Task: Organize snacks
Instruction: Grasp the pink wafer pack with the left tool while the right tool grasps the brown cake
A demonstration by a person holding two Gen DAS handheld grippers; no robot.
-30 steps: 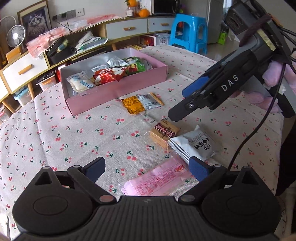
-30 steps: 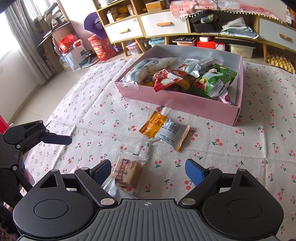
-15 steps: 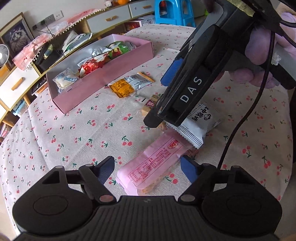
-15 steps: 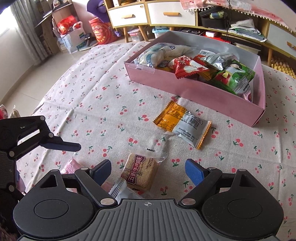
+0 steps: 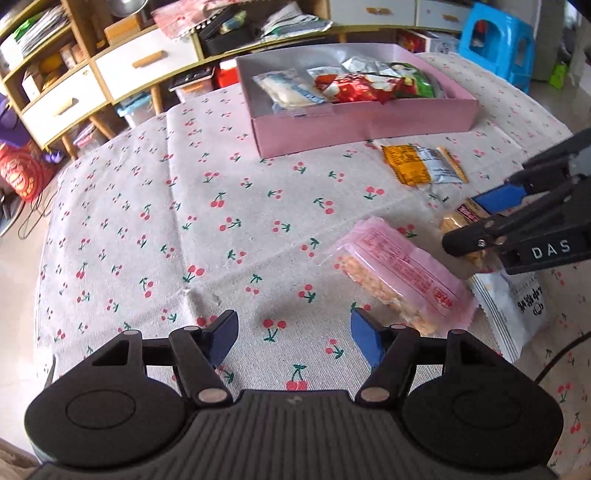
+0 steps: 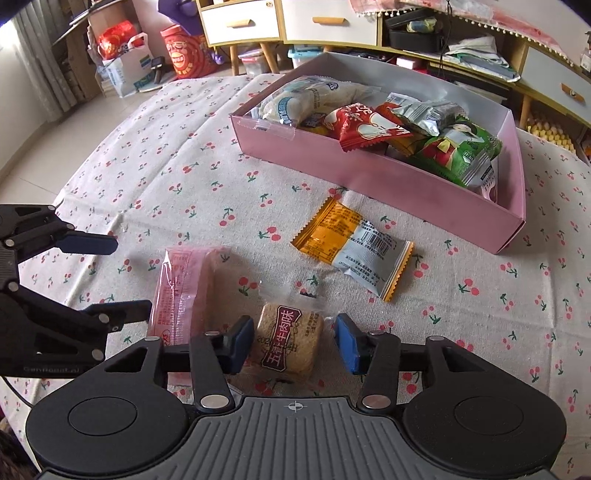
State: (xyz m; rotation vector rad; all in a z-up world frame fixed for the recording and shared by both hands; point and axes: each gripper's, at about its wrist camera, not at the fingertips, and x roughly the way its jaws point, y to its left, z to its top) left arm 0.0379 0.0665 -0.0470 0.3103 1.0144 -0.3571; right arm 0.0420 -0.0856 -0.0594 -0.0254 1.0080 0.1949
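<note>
A pink box (image 5: 369,129) (image 6: 369,173) holds several snack packs. On the cherry-print cloth lie an orange-and-silver pack (image 5: 421,168) (image 6: 351,245), a pink cracker pack (image 5: 402,277) (image 6: 181,291), a brown biscuit pack (image 6: 290,341) (image 5: 461,218) and a white pack (image 5: 517,310). My right gripper (image 6: 291,341) (image 5: 480,221) is open, with its jaws on either side of the brown biscuit pack. My left gripper (image 5: 295,336) (image 6: 122,277) is open and empty above bare cloth, left of the pink cracker pack.
Low wooden cabinets with white drawers (image 5: 147,62) (image 6: 332,26) stand behind the table. A blue stool (image 5: 495,44) is at the far right. Bags (image 6: 136,62) sit on the floor by the wall. The table edge curves away at the left.
My left gripper has swung left, away from the pink cracker pack. My right gripper has lowered over the brown biscuit pack and its jaws have narrowed around it.
</note>
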